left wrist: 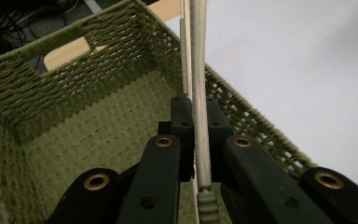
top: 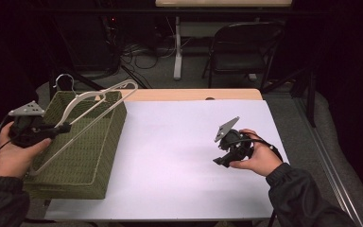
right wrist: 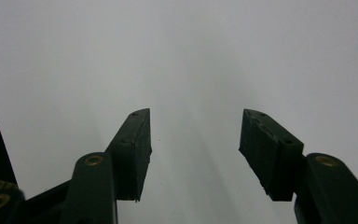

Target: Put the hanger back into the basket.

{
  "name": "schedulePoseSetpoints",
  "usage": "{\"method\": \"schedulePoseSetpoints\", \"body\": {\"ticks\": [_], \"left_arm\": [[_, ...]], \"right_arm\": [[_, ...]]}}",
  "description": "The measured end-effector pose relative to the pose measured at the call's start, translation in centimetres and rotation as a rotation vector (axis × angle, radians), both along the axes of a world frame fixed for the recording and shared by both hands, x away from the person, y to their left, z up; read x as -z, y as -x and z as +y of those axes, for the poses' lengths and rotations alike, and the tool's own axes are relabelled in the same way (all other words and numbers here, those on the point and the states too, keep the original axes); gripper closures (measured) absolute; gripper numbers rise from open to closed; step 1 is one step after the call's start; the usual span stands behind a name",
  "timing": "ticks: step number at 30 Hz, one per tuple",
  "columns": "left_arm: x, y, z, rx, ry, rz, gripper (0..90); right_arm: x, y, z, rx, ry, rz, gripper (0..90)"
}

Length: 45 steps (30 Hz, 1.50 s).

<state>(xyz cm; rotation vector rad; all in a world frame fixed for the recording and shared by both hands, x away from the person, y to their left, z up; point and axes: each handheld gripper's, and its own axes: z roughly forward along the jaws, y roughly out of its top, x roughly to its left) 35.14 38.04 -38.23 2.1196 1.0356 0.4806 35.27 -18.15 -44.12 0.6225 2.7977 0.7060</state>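
Hanger: pale cream plastic clothes hanger w/ silver metal hook point(top: 94, 101), slim triangular frame, ribbed grey-green grip sleeve on one bar (seen low in left gripper view). Looks light, thin, prob. springy.
Hanger position: lying slantwise across top of olive-green woven rectangular basket point(top: 82, 156) at table's left end; hook end up near far-left corner of basket, far shoulder poking past basket's far rim, lower corner down toward near-left rim. Cannot tell if it rests on rim or hangs free from the grip.
Left gripper point(top: 59, 128): jaws pinched tight on a hanger bar point(left wrist: 200, 116), bar running straight up between them; basket interior below.
Right gripper point(top: 221, 161): jaws spread wide, nothing between, held low over white table sheet point(top: 179, 142), well apart from basket.
Basket: no contents visible; handle cut-out in far wall.
Risk 1: single-point pinch on smooth round bar → hanger could pivot or slide in the jaws if swung; cause = long lever, narrow pads.
Risk 2: hook or far shoulder may snag woven rim/handle hole on way in or out → basket drags or tips; cause = hanger about as long as basket opening, angled fit.
Risk 3: basket sits at table's left edge, partly overhanging by look of high view; a sideways tug could shove it off.
Risk 4: right side idle, so nothing steadies basket.
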Motion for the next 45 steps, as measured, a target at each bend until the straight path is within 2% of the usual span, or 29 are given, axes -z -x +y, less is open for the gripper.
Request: {"method": "schedulePoseSetpoints", "body": {"ticks": [2,3,4,7,10,12,14,16,19,22,25,26,30,40,45], "left_arm": [[0.3,-0.1,0.8,-0.004,-0.006,-0.006,87.0],[0.5,-0.2,1.3,-0.011,-0.004,-0.003,87.0],[0.7,-0.2,1.7,-0.019,-0.001,0.001,87.0],[1.4,-0.1,3.1,-0.038,-0.006,-0.003,86.9],[2.2,0.2,4.4,-0.052,0.011,0.000,87.0],[2.5,0.3,5.0,-0.066,0.009,0.002,87.0],[2.8,0.4,5.4,-0.078,0.000,0.004,87.0],[3.1,0.5,5.9,-0.072,0.013,0.006,87.0],[3.5,0.4,5.9,-0.060,0.030,-0.001,86.9],[4.0,0.2,5.7,-0.054,0.017,0.021,86.9],[4.8,0.2,6.3,-0.057,0.051,0.026,86.9],[5.0,0.3,6.5,-0.052,0.050,0.029,87.0],[5.8,0.2,6.3,-0.031,0.030,0.044,86.9],[8.7,-1.4,5.0,-0.041,-0.024,0.147,86.7],[9.1,-1.6,5.3,-0.085,-0.045,0.177,86.3]], "right_arm": [[-0.1,0.0,0.0,-0.003,0.022,0.009,43.1],[0.1,-0.1,0.1,-0.003,0.014,-0.004,43.1],[0.2,0.0,0.2,0.002,0.004,0.003,43.1],[0.3,-0.1,0.3,-0.002,0.007,0.007,43.1],[0.4,0.0,0.4,-0.001,0.017,0.007,43.1],[0.4,-0.1,0.4,-0.004,0.024,0.019,43.1],[0.6,-0.1,0.4,0.000,0.018,0.011,43.1],[0.6,-0.1,0.4,0.000,0.014,0.013,43.1],[0.7,0.0,0.5,-0.002,0.014,0.013,43.1],[0.8,-0.1,0.6,-0.005,0.018,0.016,43.1],[0.7,-0.1,0.6,-0.006,0.029,0.021,43.2],[0.7,0.0,0.6,-0.003,0.022,0.012,43.1],[0.8,-0.1,0.4,-0.004,0.013,0.014,43.1],[0.9,0.0,0.4,0.000,0.018,0.019,43.2],[0.9,-0.1,0.3,0.005,0.017,0.022,43.2]]}}
